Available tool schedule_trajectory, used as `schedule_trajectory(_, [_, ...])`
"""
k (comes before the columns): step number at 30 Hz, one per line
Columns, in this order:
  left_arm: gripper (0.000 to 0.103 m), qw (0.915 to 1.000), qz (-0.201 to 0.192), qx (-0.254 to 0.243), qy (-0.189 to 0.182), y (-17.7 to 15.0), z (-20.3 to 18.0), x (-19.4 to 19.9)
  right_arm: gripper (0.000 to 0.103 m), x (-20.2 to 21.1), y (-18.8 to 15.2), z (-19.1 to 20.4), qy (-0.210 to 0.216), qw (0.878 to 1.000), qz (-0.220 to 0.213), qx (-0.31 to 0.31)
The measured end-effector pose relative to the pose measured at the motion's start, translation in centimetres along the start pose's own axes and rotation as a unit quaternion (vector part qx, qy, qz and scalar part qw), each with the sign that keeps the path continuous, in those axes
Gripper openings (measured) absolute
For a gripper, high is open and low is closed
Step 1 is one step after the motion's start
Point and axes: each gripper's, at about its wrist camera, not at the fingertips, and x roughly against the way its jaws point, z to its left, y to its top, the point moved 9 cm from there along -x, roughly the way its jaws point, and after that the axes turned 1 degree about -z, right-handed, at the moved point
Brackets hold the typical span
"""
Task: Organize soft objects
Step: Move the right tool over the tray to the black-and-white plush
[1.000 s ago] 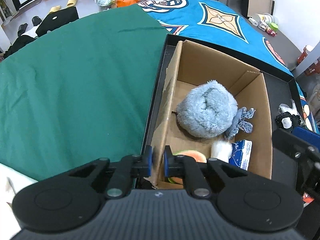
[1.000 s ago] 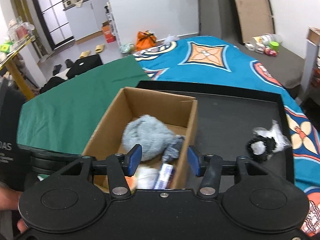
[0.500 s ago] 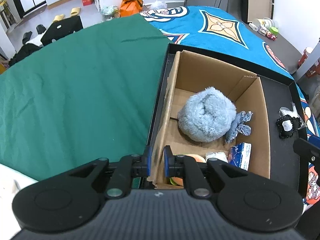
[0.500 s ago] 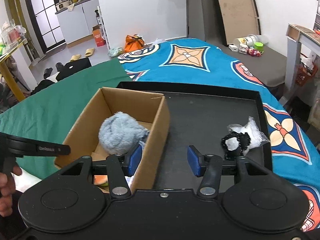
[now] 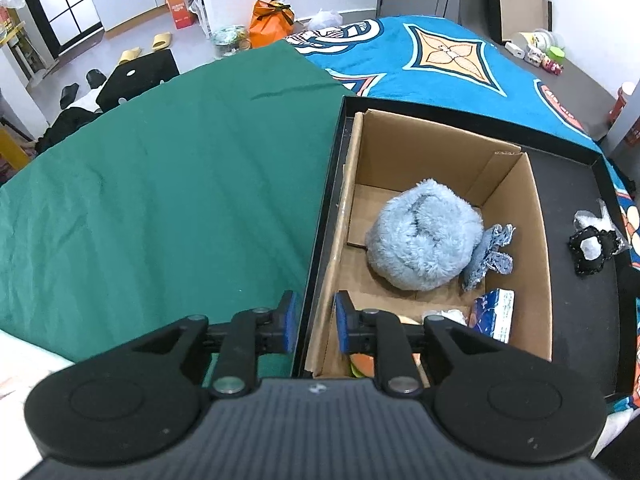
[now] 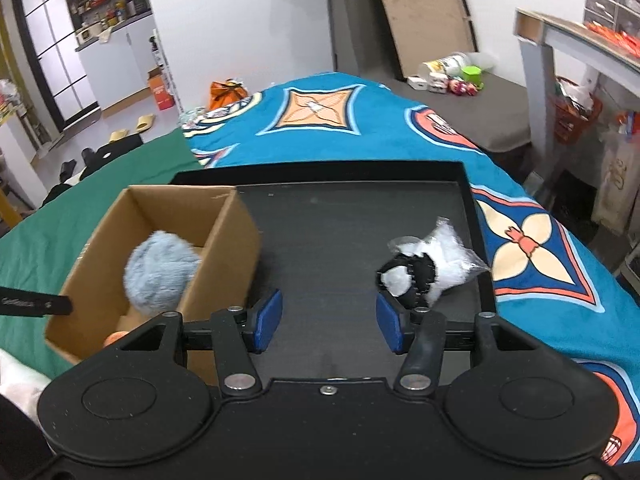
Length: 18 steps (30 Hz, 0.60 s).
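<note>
An open cardboard box (image 5: pixel 440 152) (image 6: pixel 236 240) stands at the left end of a black tray (image 6: pixel 340 216). Inside lie a fluffy light-blue plush (image 5: pixel 424 236) (image 6: pixel 160 272), a small denim piece (image 5: pixel 488 256), a tissue pack (image 5: pixel 494 314) and something orange (image 5: pixel 362 362). My left gripper (image 5: pixel 316 322) straddles the box's near left wall and the tray rim; its jaws are opening and the pads stand off the cardboard. My right gripper (image 6: pixel 328 324) hangs over the bare tray floor, jaws opening with nothing between them. A black-and-white plush in clear plastic (image 6: pixel 420 272) (image 5: pixel 590 246) lies just beyond its right finger.
The tray rests on a bed, with a green cloth (image 5: pixel 180 184) to the left and a blue patterned blanket (image 6: pixel 360 128) beyond and to the right. A grey desk (image 6: pixel 560 40) stands at the right. Slippers and an orange bag (image 5: pixel 272 24) are on the floor.
My left gripper's jaws have parted and let go of the box wall they pinched. My right gripper has swung right, from above the box to over the tray near the black-and-white plush.
</note>
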Motion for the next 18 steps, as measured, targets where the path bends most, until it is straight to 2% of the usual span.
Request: schedule_trajectory(18, [0.022, 0.9986, 0.013, -0.014, 0.048, 0.4, -1.0, -0.7, 0.055, -6.2, -1.4, -6.6, 0.004, 0.996, 0.026, -0.082])
